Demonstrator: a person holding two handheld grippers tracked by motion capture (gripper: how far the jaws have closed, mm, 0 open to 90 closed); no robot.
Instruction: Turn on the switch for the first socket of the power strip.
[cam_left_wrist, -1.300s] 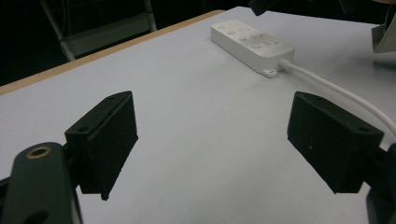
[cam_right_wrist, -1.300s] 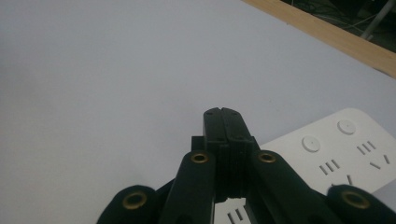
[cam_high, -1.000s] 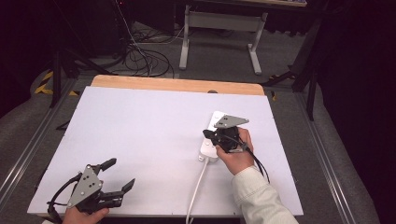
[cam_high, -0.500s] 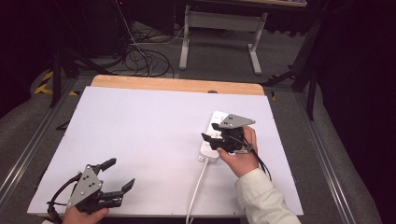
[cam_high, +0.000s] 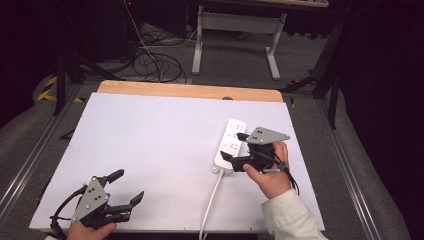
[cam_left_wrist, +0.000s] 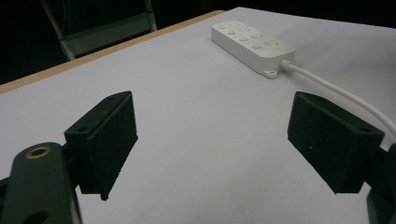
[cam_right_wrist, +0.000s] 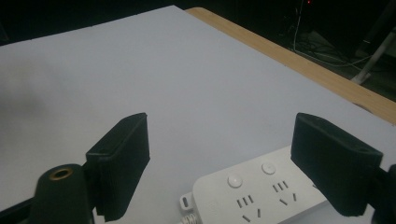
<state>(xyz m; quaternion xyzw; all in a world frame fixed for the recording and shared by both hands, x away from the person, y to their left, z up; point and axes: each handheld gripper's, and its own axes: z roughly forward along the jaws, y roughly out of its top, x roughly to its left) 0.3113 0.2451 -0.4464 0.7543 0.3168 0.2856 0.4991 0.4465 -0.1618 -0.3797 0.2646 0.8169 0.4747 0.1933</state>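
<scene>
The power strip (cam_high: 229, 144) lies on the table (cam_high: 150, 150) toward 3 o'clock, its long axis running from 12 to 6, white with rows of sockets and round buttons. In the high view the right claw (cam_high: 234, 146) and the hand (cam_high: 267, 175) holding it cover part of the strip's right edge, and the socket markings are too small to read there. The right claw view cuts the strip off at the bottom edge, showing only its cord end: two buttons, slotted sockets, and a mounting tab at the corner. The white cord (cam_high: 210, 200) leaves the strip's near end toward 6 o'clock and runs off the table's front edge. In the left claw view the strip (cam_left_wrist: 252, 44) appears far off at 1 o'clock, cord (cam_left_wrist: 336, 93) trailing toward the right jaw and passing behind it.

The right claw stands wide open, holding nothing, its jaws above the strip's near end; whether they touch it cannot be told. The left claw (cam_high: 125, 187), at 7 o'clock near the table's front edge, is also wide open and empty, well apart from the strip. Its hand (cam_high: 90, 231) is cut off by the bottom edge.
</scene>
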